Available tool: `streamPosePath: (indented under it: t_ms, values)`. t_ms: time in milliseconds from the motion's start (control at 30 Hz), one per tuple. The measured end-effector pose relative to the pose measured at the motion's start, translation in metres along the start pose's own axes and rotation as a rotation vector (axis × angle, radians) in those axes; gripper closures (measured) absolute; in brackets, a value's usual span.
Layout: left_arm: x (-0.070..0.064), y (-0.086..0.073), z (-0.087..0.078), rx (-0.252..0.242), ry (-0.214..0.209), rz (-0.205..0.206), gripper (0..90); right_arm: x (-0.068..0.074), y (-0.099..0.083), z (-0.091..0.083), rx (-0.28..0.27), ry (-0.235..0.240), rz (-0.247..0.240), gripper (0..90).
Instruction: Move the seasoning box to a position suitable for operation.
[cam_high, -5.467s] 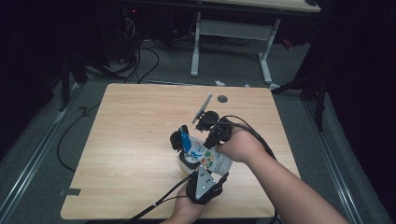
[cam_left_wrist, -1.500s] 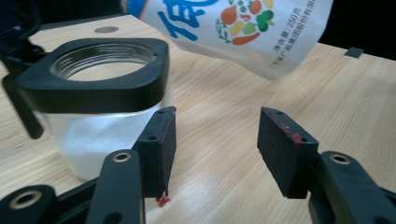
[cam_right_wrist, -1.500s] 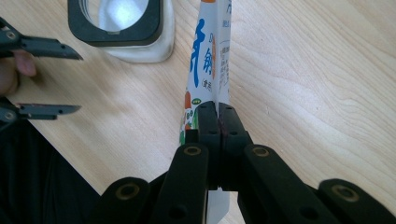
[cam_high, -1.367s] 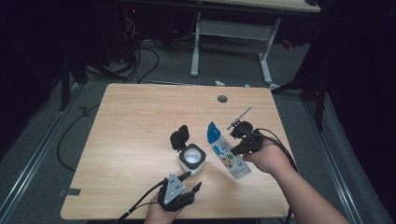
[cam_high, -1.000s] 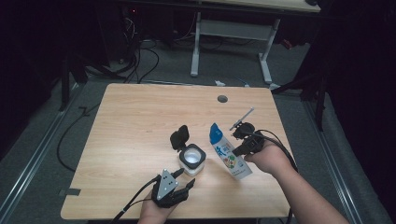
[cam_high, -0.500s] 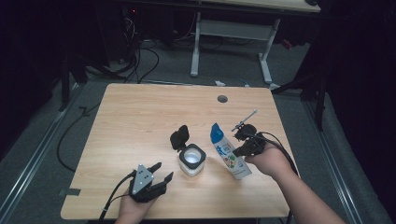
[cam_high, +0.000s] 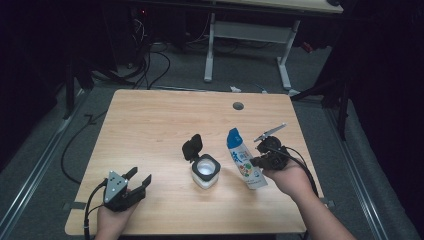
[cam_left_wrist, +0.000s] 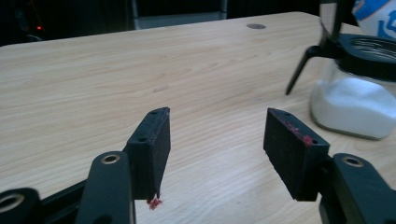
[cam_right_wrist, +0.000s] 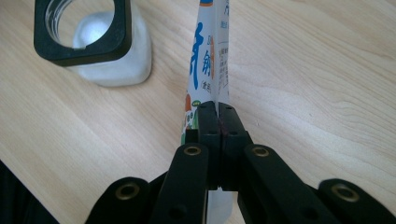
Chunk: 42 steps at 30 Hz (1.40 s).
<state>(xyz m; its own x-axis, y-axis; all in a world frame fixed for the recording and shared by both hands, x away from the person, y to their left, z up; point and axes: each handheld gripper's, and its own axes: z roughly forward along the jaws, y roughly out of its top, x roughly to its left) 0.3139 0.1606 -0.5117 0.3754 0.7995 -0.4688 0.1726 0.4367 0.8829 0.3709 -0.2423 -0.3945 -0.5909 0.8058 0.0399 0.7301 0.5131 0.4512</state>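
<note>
Pouch (cam_high: 244, 160) pinched in right claw (cam_right_wrist: 218, 122), beside jar (cam_high: 205, 171); left claw (cam_left_wrist: 215, 140) wide open, holding nothing, over table (cam_high: 150, 125).

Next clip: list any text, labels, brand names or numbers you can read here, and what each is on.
White and blue printed pouch, pinched in the right gripper: blue and orange characters, too blurred and cropped to read.
Clear jar with square black rim: no label visible.
Left gripper: no markings.
</note>
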Motion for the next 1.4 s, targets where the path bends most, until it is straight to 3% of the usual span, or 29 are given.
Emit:
streamPosePath:
  t_ms: [167,600,833,1200,1400]
  values:
    - [0.006,0.000,0.000,0.000,0.017,-0.005,41.8,-0.003,-0.009,-0.004,-0.083,-0.017,0.031,90.0]
    - [0.005,-0.003,0.001,0.016,0.011,-0.013,41.8,-0.010,-0.034,-0.004,-0.282,-0.032,0.089,90.0]
    - [0.005,-0.006,0.000,0.029,0.010,0.001,41.8,-0.012,-0.046,-0.001,-0.361,-0.064,0.101,90.0]
    - [0.006,-0.005,-0.001,0.031,0.008,-0.011,41.8,-0.014,-0.060,0.002,-0.489,-0.075,0.132,90.0]
    - [0.005,-0.007,-0.001,0.039,0.007,-0.002,41.9,-0.012,-0.063,0.008,-0.538,-0.100,0.125,90.0]
